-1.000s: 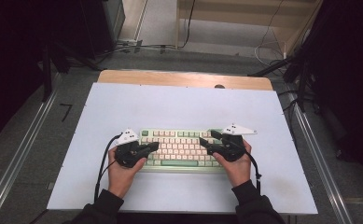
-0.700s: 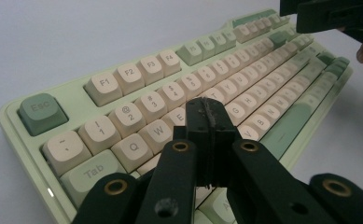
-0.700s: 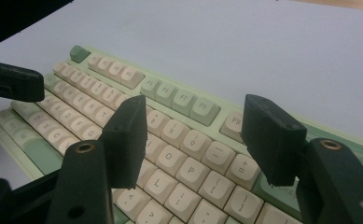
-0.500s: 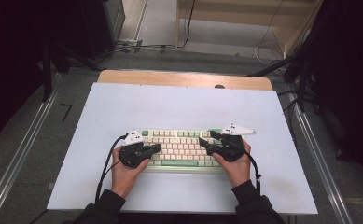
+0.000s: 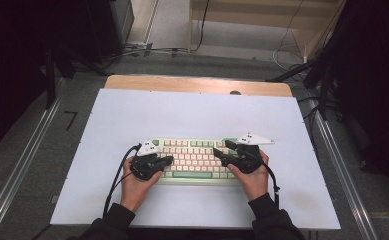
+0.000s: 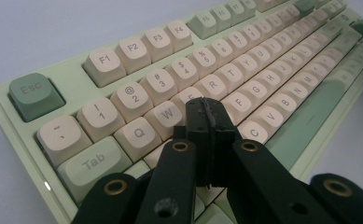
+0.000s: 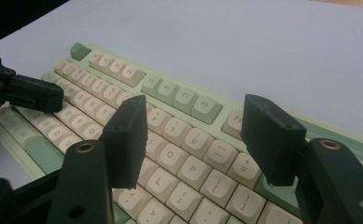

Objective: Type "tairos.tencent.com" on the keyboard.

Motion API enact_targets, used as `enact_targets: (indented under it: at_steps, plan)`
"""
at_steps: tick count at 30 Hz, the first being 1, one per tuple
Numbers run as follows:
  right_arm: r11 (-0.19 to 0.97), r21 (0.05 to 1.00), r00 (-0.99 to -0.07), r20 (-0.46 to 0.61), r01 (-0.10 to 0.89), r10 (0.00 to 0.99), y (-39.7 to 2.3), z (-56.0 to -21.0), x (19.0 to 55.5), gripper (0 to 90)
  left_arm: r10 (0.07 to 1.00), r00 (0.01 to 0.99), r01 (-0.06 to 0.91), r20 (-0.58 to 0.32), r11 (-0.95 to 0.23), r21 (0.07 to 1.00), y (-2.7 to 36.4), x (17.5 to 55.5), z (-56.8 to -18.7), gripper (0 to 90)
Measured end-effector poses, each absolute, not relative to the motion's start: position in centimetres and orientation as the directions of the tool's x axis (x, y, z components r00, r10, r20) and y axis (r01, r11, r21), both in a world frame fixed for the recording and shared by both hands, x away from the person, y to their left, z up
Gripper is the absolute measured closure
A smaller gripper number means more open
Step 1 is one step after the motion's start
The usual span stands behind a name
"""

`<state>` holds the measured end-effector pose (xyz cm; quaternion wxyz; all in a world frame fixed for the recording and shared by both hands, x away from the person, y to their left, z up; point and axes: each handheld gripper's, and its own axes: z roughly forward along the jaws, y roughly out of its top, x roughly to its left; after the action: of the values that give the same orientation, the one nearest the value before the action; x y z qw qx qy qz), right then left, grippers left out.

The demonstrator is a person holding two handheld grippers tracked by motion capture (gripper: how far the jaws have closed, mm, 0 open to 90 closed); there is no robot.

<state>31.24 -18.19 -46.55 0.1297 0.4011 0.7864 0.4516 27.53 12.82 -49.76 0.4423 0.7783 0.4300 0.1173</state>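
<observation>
Item: keyboard (image 5: 196, 159), pale green case with cream keys and darker green accent keys (Esc, space bar). It lies flat at the near middle of the table, long side running left to right. No containers are among the items on the table.

Left gripper (image 5: 168, 160): held in the person's left hand (image 5: 136, 186) over the left end of the keyboard. Jaws pressed together with nothing between them; in the left gripper view the closed tips (image 6: 206, 122) sit above the letter rows, just near of the W and E keys. Whether they touch a key cannot be told.

Right gripper (image 5: 216, 153): held in the right hand (image 5: 251, 176) over the right end of the keyboard. Jaws spread wide, empty; in the right gripper view they (image 7: 195, 135) hover over the keys around O, P and L.

Surface: white sheet (image 5: 192, 115) covering the table, with a wooden table edge (image 5: 197, 84) bare along the far side.

Room: grey floor, metal rails (image 5: 17, 170) left and right of the table, loose cables (image 5: 147, 50) on the floor beyond, dark equipment at both sides.
</observation>
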Motion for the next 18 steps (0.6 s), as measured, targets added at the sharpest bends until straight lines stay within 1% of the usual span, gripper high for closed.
enact_targets:
  at_steps: [2,3,5,7,10,13,16,18]
  plan:
    - [0.27,0.815,-0.645,0.158,0.513,0.748,-18.2,-46.5,31.2,39.4,0.761,0.611,0.554,-0.217,-0.216,0.804,13.0,27.4,-49.5,90.0]
    - [0.27,0.816,-0.646,0.157,0.511,0.747,-18.2,-46.5,31.2,39.4,0.753,0.615,0.55,-0.232,-0.2,0.811,13.2,27.3,-49.3,88.4]
    - [0.268,0.818,-0.645,0.157,0.51,0.748,-18.3,-46.5,31.2,39.4,0.737,0.623,0.533,-0.261,-0.157,0.831,13.7,27.2,-48.8,80.8]
    - [0.265,0.817,-0.643,0.16,0.512,0.749,-18.3,-46.5,31.2,39.4,0.73,0.627,0.513,-0.271,-0.125,0.849,14.0,27.0,-48.5,74.8]
    - [0.265,0.817,-0.642,0.16,0.513,0.75,-18.3,-46.5,31.2,39.6,0.737,0.617,0.497,-0.276,-0.092,0.863,14.3,26.9,-48.4,61.1]
    - [0.269,0.816,-0.645,0.158,0.511,0.747,-18.3,-46.5,31.2,39.7,0.754,0.599,0.489,-0.271,-0.076,0.869,14.6,26.9,-48.4,51.3]
    - [0.267,0.817,-0.645,0.159,0.511,0.748,-18.4,-46.4,31.1,39.9,0.772,0.574,0.485,-0.272,-0.053,0.873,14.8,26.9,-48.4,45.9]
    - [0.266,0.818,-0.644,0.159,0.511,0.748,-18.4,-46.4,31.1,40.5,0.777,0.567,0.483,-0.273,-0.045,0.875,15.0,26.9,-48.4,44.9]
